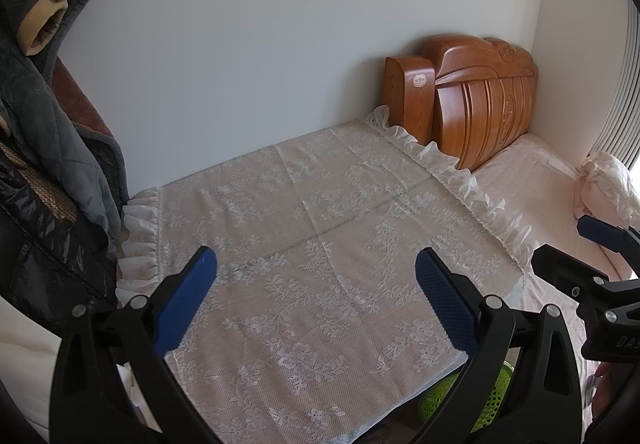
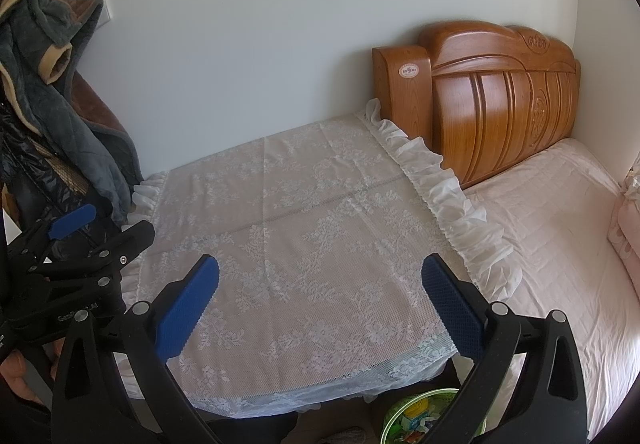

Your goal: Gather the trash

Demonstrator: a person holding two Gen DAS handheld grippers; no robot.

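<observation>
White walls close a small bedroom, and before me stands one low surface [image 2: 304, 228] under a lace cloth [image 1: 320, 244] with a frilled edge, pushed into the corner next to the bed [image 2: 560, 244]. I see nothing on the cloth: no paper, no wrapper.

I hold my left claw [image 1: 316, 284] and my right claw [image 2: 320, 292] side by side above the near edge of the surface, both with the blue pads wide apart and nothing between them. I think they hang like this because the top is already clear, or because I am only looking for what to pick.

The trash I can find is in the green basket [image 2: 420, 416]. It stands on the floor below the front right corner of the surface, half hidden by the cloth. In the right wrist view it holds coloured scraps of paper or wrappers; I cannot count them. Probably the basket is kept there so that things from the top can drop into it easily.

Counted: two claws, each with two blue pads; one basket; one carved wooden headboard [image 2: 504, 100] against the wall; one pillow [image 1: 608, 184] on the pink sheet. On the left hang several dark clothes [image 1: 48, 104], at least one grey robe and one shiny black jacket. At the lower left of the right wrist view, part of my hand [image 2: 20, 376] shows under the left claw.
</observation>
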